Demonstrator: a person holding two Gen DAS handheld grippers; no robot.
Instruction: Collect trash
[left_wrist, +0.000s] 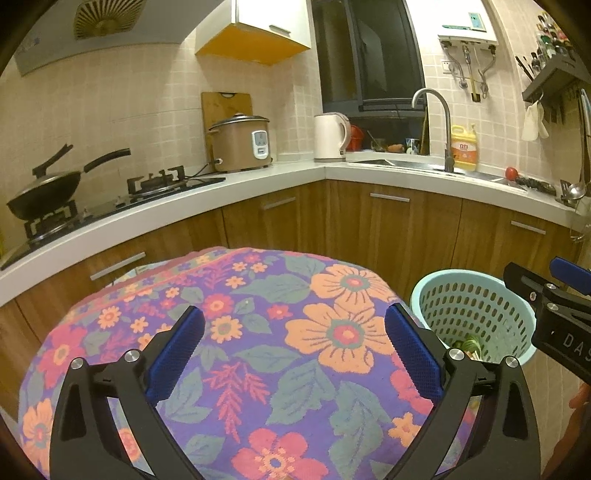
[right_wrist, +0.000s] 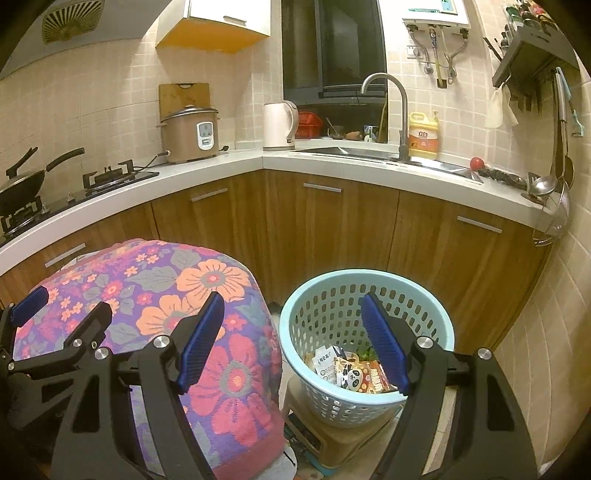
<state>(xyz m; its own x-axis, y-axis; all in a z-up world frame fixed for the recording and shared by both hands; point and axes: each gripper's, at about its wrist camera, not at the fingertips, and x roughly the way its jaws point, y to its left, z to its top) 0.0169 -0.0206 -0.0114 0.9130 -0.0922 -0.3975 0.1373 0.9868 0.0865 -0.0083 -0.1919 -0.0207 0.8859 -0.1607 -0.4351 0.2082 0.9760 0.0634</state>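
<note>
Left gripper: the left gripper (left_wrist: 295, 350) has its jaws spread wide with nothing between the blue pads (left_wrist: 173, 354); it hangs over the flowered cloth.
Right gripper: the right gripper (right_wrist: 291, 343) also stands parted and empty, pointing down toward the basket; its tip shows at the right edge of the left wrist view (left_wrist: 554, 295).
Trash basket: a pale blue perforated plastic basket (right_wrist: 436, 314) stands on a tan plastic stool (right_wrist: 343, 439), just right of the cloth-covered surface and in front of the wooden cabinets.
Trash: snack wrappers and small packets (right_wrist: 351, 373) lie in the bottom of the basket, one with a panda face; something green lies at the back. They sit below and between the right gripper's fingers as seen from its camera, not touched by them.
Trash against left gripper: the basket (left_wrist: 476, 314) lies to the right of the left gripper, beyond its right finger; only a scrap of the contents is visible there.
Flowered cloth: a purple cloth with orange and red blooms (left_wrist: 295, 295) covers a rounded surface; no trash is visible on it.
Counter: a white counter (right_wrist: 332, 162) carries a rice cooker (right_wrist: 190, 134), an electric kettle (right_wrist: 279, 125), a sink with a curved tap (right_wrist: 384, 85) and a yellow detergent bottle (right_wrist: 423, 134).
Stove: a black wok (left_wrist: 44, 192) sits on the gas hob at the left.
</note>
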